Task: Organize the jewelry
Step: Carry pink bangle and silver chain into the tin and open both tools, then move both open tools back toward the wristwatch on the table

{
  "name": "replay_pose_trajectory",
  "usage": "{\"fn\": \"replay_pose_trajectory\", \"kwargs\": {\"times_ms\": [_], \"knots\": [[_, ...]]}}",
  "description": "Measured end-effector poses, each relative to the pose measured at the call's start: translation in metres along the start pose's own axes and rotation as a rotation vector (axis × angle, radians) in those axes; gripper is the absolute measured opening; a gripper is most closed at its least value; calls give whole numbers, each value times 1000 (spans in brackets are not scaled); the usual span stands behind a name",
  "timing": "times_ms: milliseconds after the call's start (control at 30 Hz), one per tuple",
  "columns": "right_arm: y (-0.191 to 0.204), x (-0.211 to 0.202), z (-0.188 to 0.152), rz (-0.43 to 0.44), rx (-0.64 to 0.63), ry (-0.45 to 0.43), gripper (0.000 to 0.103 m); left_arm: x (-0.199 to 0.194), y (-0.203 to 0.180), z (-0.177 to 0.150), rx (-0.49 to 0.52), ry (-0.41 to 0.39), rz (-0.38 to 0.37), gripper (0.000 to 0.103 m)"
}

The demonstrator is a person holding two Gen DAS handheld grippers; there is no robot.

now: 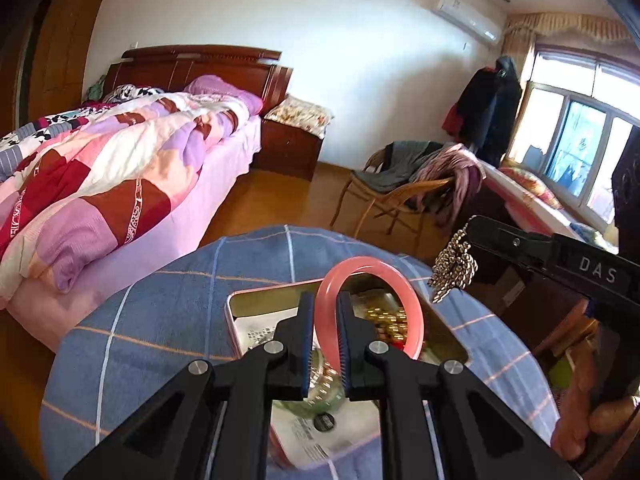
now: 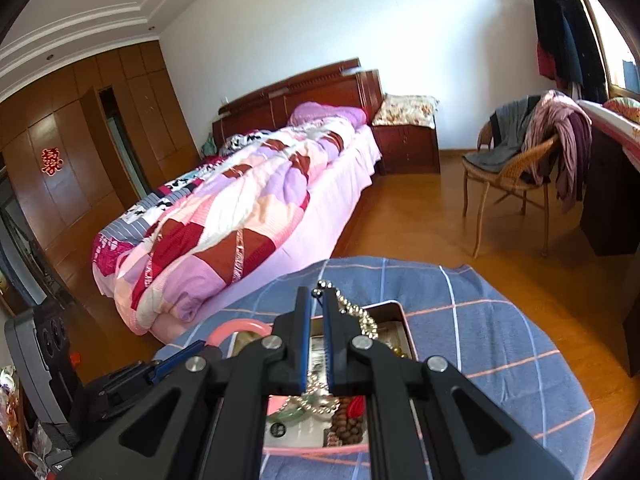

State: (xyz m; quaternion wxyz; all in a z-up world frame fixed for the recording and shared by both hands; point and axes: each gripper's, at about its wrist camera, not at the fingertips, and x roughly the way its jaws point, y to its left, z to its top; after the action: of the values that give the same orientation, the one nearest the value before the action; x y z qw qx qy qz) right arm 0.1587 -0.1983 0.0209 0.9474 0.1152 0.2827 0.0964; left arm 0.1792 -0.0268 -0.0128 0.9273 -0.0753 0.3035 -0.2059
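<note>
The left gripper [image 1: 323,312] clamps a pink bangle [image 1: 374,280] above the open tin [image 1: 240,312]; the right gripper [image 2: 316,308] pinches a beaded chain [image 1: 454,268] just beside the tin's far rim. Gold beads and other pieces already lie in the tin. Both held pieces remain unplaced. The grippers hide much of the tin's contents.

The tin [image 1: 240,316] fills the middle of the blue checked cloth [image 2: 480,320], with jewelry heaped inside. Bare cloth runs along its right and far edges. The bed [image 2: 240,216] crowds the left edge.
</note>
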Motion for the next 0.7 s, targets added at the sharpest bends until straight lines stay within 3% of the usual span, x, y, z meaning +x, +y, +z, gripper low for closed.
{"fn": "replay_pose_trajectory", "kwargs": {"times_ms": [267,300,333,400,433,467,533,600,700], "knots": [[-11,34,-7,-20,-7,77,12,32,2,-8,20,86,134,10],[-11,34,-8,-25,-3,85,22,34,2,-10,22,94,166,10],[-13,33,-10,-17,12,93,47,34,2,-10,20,101,179,10],[-17,20,-12,-2,50,52,81,32,2,-10,15,115,180,13],[-17,11,-13,-10,58,23,83,31,1,-9,11,117,178,25],[-17,7,-13,-19,58,16,83,27,1,-8,3,118,183,47],[-16,-6,-14,-31,65,7,83,21,1,-6,-19,104,213,79],[-14,-17,-17,-34,72,3,83,11,1,-5,-38,67,235,81],[-8,-33,-21,-39,71,-9,84,-1,-3,-5,-25,75,257,81]]}}
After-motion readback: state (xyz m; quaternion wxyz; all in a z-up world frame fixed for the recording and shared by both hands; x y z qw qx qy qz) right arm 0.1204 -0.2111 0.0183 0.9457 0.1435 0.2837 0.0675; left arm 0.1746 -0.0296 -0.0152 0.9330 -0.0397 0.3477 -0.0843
